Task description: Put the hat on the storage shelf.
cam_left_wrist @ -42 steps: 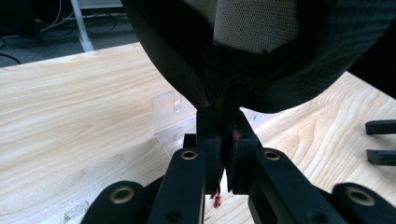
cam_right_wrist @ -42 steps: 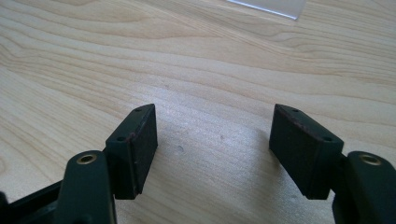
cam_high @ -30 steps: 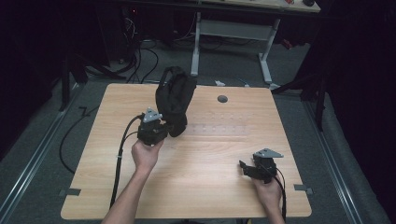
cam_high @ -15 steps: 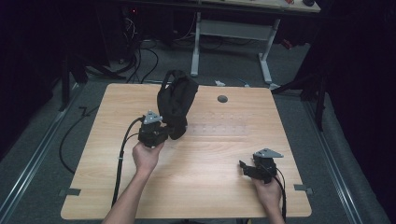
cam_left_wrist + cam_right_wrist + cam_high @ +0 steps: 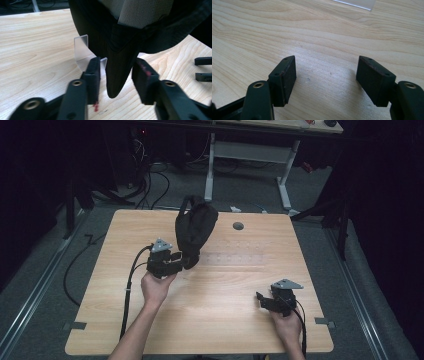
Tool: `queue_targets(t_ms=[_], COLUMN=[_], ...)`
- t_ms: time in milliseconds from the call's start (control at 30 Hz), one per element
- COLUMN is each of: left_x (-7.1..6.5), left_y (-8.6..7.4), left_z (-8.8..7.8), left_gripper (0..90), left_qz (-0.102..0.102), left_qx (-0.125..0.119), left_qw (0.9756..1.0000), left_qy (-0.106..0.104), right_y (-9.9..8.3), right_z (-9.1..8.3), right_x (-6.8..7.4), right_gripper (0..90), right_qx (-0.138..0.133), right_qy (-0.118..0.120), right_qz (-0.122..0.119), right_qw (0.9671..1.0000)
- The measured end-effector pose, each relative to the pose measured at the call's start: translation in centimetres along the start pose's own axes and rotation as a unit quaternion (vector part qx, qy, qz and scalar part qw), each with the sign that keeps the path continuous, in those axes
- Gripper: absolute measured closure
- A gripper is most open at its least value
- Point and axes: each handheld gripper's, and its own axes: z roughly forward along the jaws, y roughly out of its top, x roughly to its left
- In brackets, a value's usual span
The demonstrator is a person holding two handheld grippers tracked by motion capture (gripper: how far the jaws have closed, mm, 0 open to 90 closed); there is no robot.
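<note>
With its jaws just opened, the left gripper (image 5: 176, 261) has let go of the black fabric backpack (image 5: 194, 231) — a strap tip hangs between the pads, untouched.
Backpack stands upright at the light wooden table's (image 5: 225, 330) far-centre, apparently set down; withdrawal is left. Right gripper (image 5: 264, 301) rests agape near the front right edge — bare tabletop between them.

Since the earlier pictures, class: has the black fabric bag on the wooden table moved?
No. The black fabric bag stands as far left of the table's grey round grommet as before.
</note>
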Motion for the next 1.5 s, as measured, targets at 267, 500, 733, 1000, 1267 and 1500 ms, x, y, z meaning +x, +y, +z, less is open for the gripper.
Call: queue_targets(t_ms=[267, 500, 733, 1000, 1267, 1500], left_x=[-0.2, -0.4, -0.4, -0.2, 0.2, 0.8], left_y=[0.3, 0.7, 1.1, 1.4, 1.8, 2.1], left_z=[-0.5, -1.3, -2.1, -3.2, -4.5, -5.4], left_gripper=[43.5, 39.8, 38.6, 37.5, 36.0, 35.6], left_qz=[0.0, -0.007, -0.009, -0.013, -0.005, -0.013], left_qx=[-0.005, -0.008, -0.01, -0.017, -0.034, -0.044], left_qw=[1.0, 0.9999, 0.9999, 0.9997, 0.9994, 0.9989], left_qy=[0.003, -0.005, -0.009, -0.011, 0.001, 0.004], right_y=[0.0, 0.0, 0.0, 0.0, 0.0, 0.0], right_z=[0.0, 0.0, 0.0, 0.0, 0.0, 0.0], right_x=[0.0, 0.0, 0.0, 0.0, 0.0, 0.0], right_gripper=[32.6, 32.6, 32.6, 32.6, 32.6, 32.6], right_qx=[0.0, 0.0, 0.0, 0.0, 0.0, 0.0], right_qy=[0.0, 0.0, 0.0, 0.0, 0.0, 0.0], right_qz=[-0.001, 0.0, 0.0, 0.0, 0.0, 0.0], right_qw=[1.0, 1.0, 1.0, 1.0, 1.0, 1.0])
